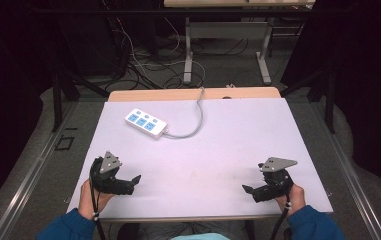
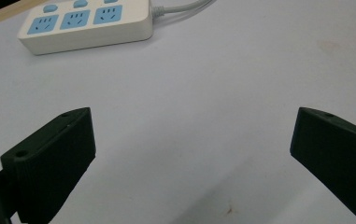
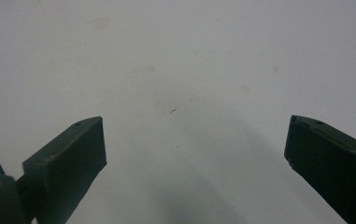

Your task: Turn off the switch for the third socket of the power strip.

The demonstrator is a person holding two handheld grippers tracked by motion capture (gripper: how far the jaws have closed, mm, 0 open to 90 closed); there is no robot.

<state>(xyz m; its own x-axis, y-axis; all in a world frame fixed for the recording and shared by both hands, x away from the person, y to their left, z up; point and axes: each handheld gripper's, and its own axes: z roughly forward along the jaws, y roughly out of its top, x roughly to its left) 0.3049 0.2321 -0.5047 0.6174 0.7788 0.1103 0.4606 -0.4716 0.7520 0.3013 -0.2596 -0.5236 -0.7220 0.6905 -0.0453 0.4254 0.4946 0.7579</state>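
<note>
A white power strip (image 1: 146, 123) with blue sockets lies on the pale table top (image 1: 238, 140), left of centre and toward the far edge; its grey cord (image 1: 196, 116) runs off the back. In the left gripper view the power strip (image 2: 84, 25) lies ahead at the upper left. My left gripper (image 1: 134, 181) rests near the front left corner, open, nothing between its jaws. My right gripper (image 1: 248, 190) rests near the front right, open too, over bare table. In their own views the left gripper (image 2: 192, 140) and right gripper (image 3: 194, 144) stand wide apart.
A bare wooden strip (image 1: 188, 94) shows along the table's far edge. Beyond it stand another table's metal legs (image 1: 188, 55) and tangled cables (image 1: 143, 65) on the floor. Dark frame posts (image 1: 57, 95) flank the table on both sides.
</note>
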